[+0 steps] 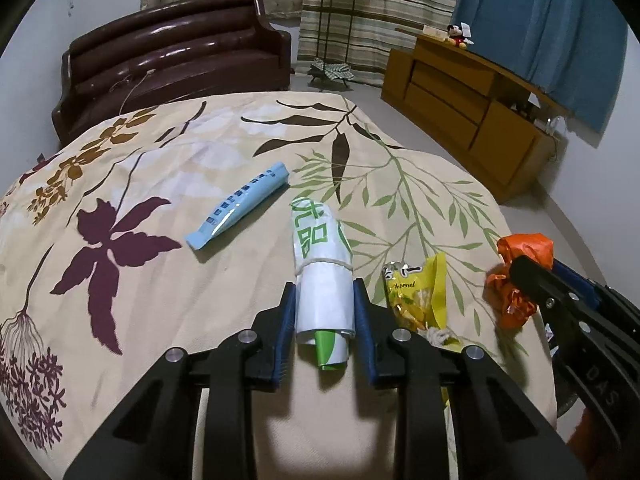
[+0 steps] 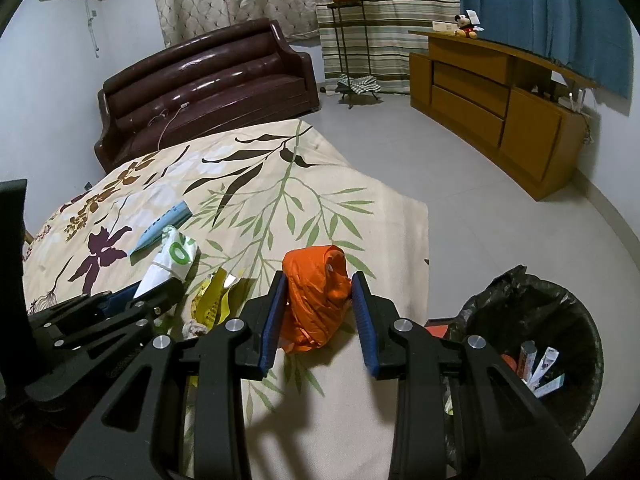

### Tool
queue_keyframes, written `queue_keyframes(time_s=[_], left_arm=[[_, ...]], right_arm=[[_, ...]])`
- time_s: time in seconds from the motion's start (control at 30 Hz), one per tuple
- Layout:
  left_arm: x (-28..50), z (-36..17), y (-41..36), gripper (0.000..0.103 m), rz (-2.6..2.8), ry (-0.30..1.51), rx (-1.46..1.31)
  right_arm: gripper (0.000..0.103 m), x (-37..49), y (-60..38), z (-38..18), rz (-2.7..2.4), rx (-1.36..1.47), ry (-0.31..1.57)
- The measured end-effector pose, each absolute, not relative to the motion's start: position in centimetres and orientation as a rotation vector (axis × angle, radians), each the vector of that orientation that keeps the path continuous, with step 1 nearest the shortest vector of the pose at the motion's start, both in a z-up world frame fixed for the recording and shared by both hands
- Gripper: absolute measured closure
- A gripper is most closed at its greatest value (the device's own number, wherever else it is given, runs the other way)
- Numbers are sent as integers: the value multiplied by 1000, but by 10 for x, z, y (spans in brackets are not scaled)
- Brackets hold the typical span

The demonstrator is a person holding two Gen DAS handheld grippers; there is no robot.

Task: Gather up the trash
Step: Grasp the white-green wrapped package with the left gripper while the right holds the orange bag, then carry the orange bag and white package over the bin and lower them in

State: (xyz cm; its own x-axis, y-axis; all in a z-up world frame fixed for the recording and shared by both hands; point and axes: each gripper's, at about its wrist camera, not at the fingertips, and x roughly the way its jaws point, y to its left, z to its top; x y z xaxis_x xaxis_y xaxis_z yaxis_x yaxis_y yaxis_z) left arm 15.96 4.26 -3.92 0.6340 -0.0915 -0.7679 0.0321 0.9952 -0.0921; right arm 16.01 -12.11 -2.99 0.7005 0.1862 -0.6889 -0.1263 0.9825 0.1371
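My left gripper (image 1: 325, 292) is shut on a rolled white and green wrapper (image 1: 322, 264) lying on the floral bedcover (image 1: 160, 272). My right gripper (image 2: 318, 286) is shut on a crumpled orange bag (image 2: 314, 296) near the bed's right edge; that bag (image 1: 516, 280) also shows at the right of the left wrist view. A yellow snack packet (image 1: 420, 296) lies between the two grippers. A light blue wrapper (image 1: 240, 204) lies farther back on the bed. A black-lined trash bin (image 2: 536, 356) with several wrappers in it stands on the floor at lower right.
A dark brown sofa (image 2: 208, 84) stands beyond the bed. A wooden cabinet (image 2: 500, 108) runs along the right wall with a toy on top. A plant stand (image 2: 348, 40) stands by the curtains. Grey floor (image 2: 460, 208) lies between bed and cabinet.
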Motion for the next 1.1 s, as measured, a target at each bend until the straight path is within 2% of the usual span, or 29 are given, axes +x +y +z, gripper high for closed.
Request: queue_keyframes(time_s=[0.5,1.1], left_arm=[[111,-10,44,75,-66,791,-61],[67,10,-9,74,-170,716,-18]], right_arm=[[71,126,-124,-22,168,73,754],[71,73,-182,-13,55,84,726]])
